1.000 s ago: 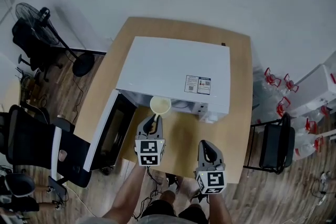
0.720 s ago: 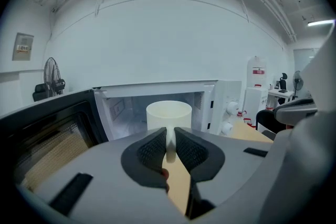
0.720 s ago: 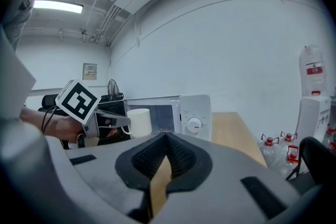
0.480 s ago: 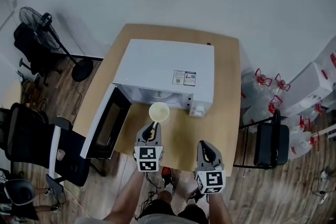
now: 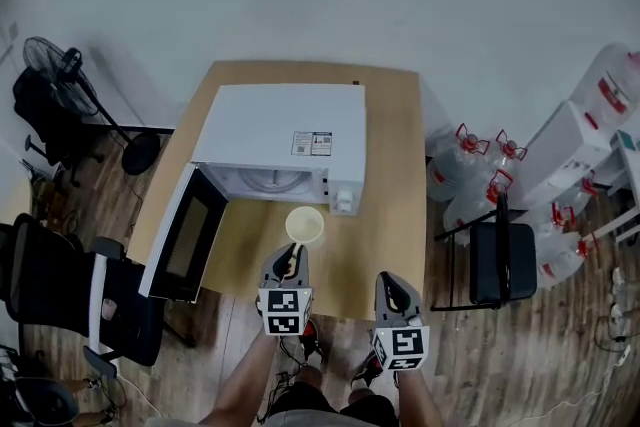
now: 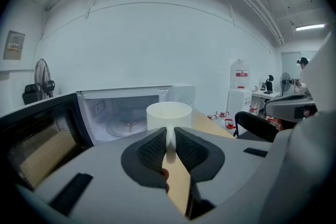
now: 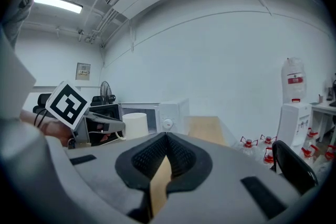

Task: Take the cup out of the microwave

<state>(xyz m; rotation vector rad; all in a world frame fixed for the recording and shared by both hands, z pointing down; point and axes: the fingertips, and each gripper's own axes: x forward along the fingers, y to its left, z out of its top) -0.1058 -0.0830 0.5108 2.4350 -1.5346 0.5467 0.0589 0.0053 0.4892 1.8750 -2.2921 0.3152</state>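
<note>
**Ann:** What is new, close up?

**Ben:** The left gripper (image 5: 291, 255) has pulled back toward the person. Its jaws are clamped on the handle (image 6: 169, 140) of the cup (image 5: 305, 225). A second ago the cup was right at the mouth of the microwave (image 5: 280, 125). Now it is held over the bare surface (image 5: 385, 185), apart from the microwave's front.

**Ann:** So is the cup out?

**Ben:** Yes. I think the taking-out part is done. The cup only needs a spot to be put down.

**Ann:** And the other one?

**Ben:** The right gripper (image 5: 393, 283) has come back too. Its jaws are together, with nothing in them. It is near the left one, on its right.

**Ann:** What is farther off?

**Ben:** The door (image 5: 185, 235) stands wide open, left of the cup. Inside the microwave I see only the round plate (image 6: 126, 126).

**Ann:** Is anything in the way?

**Ben:** Not much. The surface under the cup is bare. The door sticks out on the left, so a swing that way could bump it. A black chair (image 5: 497, 260) stands right of the surface, with bottles (image 5: 465, 155) behind it. A fan (image 5: 55, 65) is far off on the left. All of these are well apart from the cup.
</note>
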